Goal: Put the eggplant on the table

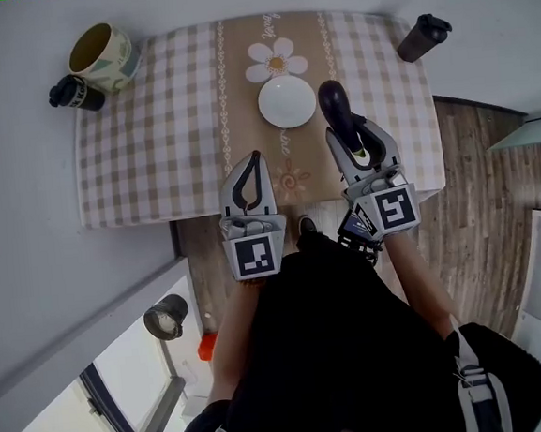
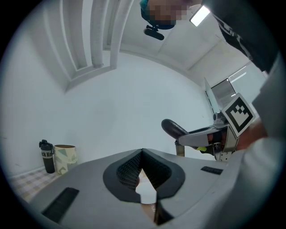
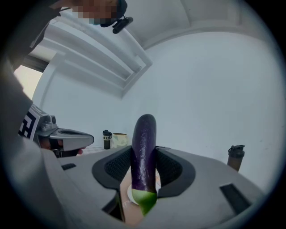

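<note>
Right gripper (image 1: pixel 351 142) clamping eggplant (image 1: pixel 333 103) near green stem end, purple body sticking out forward past jaws, likely leaving long part free for laying down. Eggplant hanging over table (image 1: pixel 151 136), just beside white plate (image 1: pixel 287 101), not yet resting on checked cloth. Left gripper (image 1: pixel 248 170) hovering at near table edge, jaws together, nothing between, apparently keeping clear of drop spot.

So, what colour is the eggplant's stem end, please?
Bright green; the eggplant shows best in the right gripper view.
</note>
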Tool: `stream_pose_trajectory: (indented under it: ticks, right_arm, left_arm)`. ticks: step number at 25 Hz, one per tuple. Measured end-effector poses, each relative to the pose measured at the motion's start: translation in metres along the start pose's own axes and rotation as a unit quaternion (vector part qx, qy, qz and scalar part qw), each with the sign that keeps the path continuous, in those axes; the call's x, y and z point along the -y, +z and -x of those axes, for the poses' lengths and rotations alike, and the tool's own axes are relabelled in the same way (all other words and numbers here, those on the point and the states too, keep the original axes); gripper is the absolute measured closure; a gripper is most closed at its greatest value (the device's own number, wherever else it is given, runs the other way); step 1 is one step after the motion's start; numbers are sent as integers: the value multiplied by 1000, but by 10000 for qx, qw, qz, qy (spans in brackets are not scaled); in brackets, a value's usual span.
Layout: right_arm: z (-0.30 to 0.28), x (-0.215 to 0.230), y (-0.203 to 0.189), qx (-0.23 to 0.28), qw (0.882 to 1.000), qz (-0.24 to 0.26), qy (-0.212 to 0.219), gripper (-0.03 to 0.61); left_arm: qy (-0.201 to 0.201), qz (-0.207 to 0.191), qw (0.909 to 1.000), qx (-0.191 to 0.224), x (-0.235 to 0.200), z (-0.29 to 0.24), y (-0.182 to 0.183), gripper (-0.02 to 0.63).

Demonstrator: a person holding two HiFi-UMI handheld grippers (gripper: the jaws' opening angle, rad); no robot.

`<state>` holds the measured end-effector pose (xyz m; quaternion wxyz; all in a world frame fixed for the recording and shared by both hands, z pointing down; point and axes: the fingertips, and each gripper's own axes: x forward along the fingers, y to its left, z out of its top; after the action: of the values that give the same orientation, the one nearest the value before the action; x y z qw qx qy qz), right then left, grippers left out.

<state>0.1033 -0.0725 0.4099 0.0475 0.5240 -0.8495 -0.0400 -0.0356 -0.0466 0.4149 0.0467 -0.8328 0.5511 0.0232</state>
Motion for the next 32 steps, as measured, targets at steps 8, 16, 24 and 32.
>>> stream_pose_trajectory:
  ticks: [8, 16, 24, 32]
  right_arm:
    - [-101, 44, -10, -473, 9987, 25, 192, 402]
    - [-121, 39, -48, -709, 9956, 424, 434, 402]
    - [-168, 35, -102, -1639, 9731, 1182, 1104, 402]
    - [-172, 37, -160, -2079, 9581, 1346, 1436, 402]
  left_arm:
    - [63, 127, 9994, -309, -36, -78, 0, 611]
    - [288, 11, 9993, -256, -39, -52, -13, 611]
    - [247, 64, 9982, -541, -61, -76, -8, 611]
    - [326, 30, 9980, -535, -45, -73, -18, 611]
